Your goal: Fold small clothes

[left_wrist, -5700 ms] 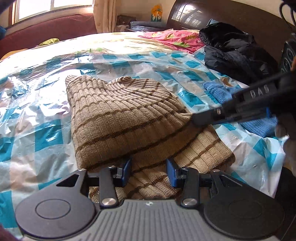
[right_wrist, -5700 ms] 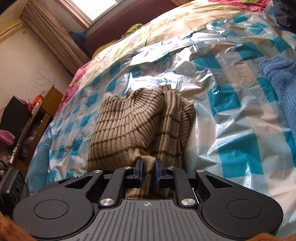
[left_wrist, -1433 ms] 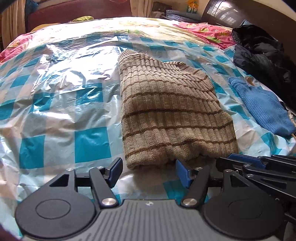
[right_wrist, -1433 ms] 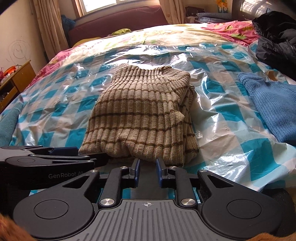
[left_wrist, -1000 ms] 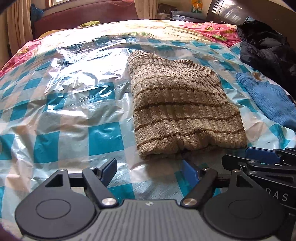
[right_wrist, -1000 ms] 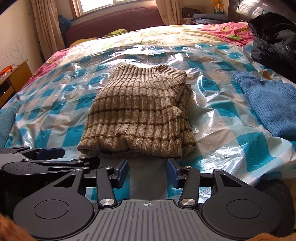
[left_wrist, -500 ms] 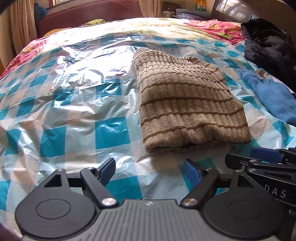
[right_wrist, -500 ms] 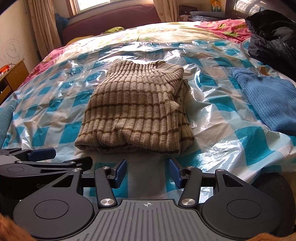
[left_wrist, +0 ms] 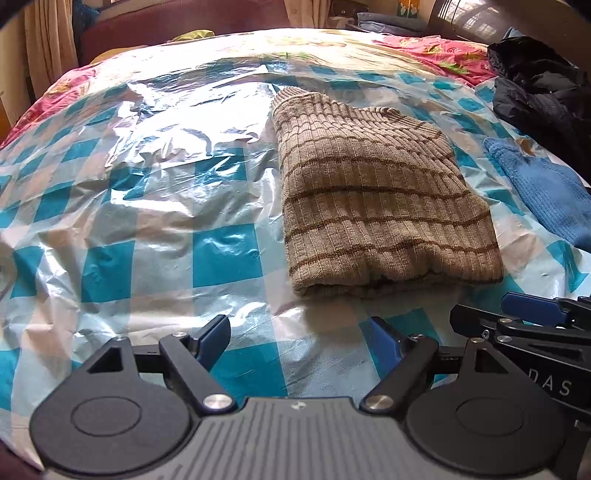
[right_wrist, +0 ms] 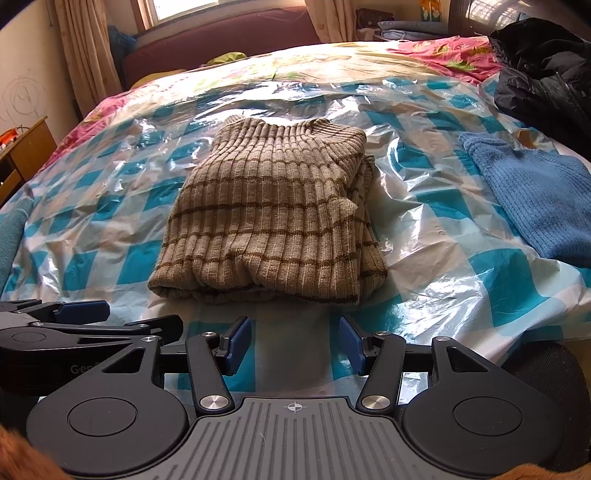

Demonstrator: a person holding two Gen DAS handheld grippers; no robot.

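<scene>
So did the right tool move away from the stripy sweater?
Yes. The right tool let go and backed off; plastic sheet now shows between it and the folded sweater.

The room is a bedroom. A wide bed (right_wrist: 332, 66) fills most of the view, and a shiny plastic sheet (right_wrist: 92, 206) with blue and white squares covers it. At the far side stands a dark red sofa (right_wrist: 221, 40) under a bright window (right_wrist: 173, 7), with beige curtains (right_wrist: 88, 48) on both sides. On the left is a pale wall (right_wrist: 26, 85) and a wooden cabinet (right_wrist: 26, 147). At the far right there is perhaps a dark headboard (right_wrist: 476, 14).
</scene>
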